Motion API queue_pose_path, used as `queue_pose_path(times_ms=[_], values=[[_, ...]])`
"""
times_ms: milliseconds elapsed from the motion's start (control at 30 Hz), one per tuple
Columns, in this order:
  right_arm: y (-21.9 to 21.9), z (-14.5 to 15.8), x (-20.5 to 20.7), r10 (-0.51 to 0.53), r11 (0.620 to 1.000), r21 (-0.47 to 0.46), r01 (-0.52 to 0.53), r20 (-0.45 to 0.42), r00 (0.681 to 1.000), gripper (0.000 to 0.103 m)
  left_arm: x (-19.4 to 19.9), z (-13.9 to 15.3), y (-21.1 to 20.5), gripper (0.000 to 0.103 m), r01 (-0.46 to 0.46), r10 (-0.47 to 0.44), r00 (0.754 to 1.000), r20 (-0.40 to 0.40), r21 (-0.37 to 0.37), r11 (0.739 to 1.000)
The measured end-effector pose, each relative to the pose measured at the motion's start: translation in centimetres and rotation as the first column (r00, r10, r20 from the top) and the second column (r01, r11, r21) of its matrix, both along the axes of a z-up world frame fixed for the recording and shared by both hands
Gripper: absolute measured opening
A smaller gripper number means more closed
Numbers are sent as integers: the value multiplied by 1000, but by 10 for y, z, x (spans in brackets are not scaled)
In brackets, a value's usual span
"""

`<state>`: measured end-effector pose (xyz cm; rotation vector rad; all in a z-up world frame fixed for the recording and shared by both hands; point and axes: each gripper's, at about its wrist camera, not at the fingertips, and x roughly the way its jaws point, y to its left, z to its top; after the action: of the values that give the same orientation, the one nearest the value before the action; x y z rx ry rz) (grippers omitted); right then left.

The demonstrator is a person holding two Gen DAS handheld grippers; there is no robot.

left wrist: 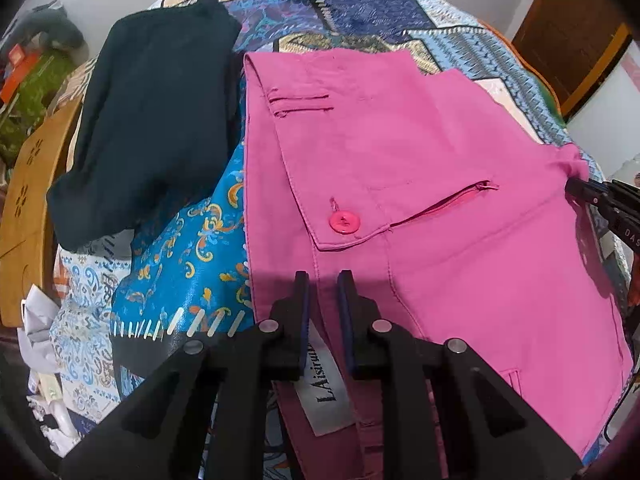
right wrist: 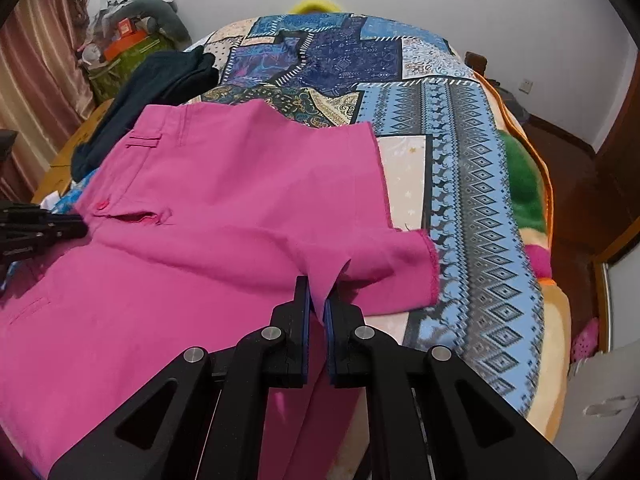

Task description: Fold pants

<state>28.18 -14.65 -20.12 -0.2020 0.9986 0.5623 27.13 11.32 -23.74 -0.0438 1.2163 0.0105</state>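
Pink pants (left wrist: 420, 184) lie on a patterned bedspread, waistband to the left, with a pink button (left wrist: 344, 221) and an open zip. My left gripper (left wrist: 323, 280) is at the waistband edge, jaws a little apart, with the waistband and its white label (left wrist: 320, 392) between them. My right gripper (right wrist: 318, 292) is shut on a fold of the pink pants (right wrist: 224, 208) near the crotch and leg hem. The right gripper also shows in the left wrist view (left wrist: 576, 188), pinching pink cloth. The left gripper shows at the left edge of the right wrist view (right wrist: 80, 226).
A dark navy garment (left wrist: 152, 120) lies left of the pants. The patchwork bedspread (right wrist: 460, 184) covers the bed. A wooden board (left wrist: 28, 216) stands at the bed's left side. Bags and clutter (right wrist: 128, 48) sit by the curtain. A wooden door (left wrist: 568, 40) is at right.
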Motion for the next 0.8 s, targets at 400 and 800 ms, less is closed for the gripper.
queue_pose_path(times_ms=[400,800], values=[[-43,62,-24,-99,993,77,90,125,987,42,-5,43,9,64,-25,11,991,137,100,995],[-44,47,18,-181,977,126,170,79,980,49,40,46,10,64,-16,10,995,102,64,998]])
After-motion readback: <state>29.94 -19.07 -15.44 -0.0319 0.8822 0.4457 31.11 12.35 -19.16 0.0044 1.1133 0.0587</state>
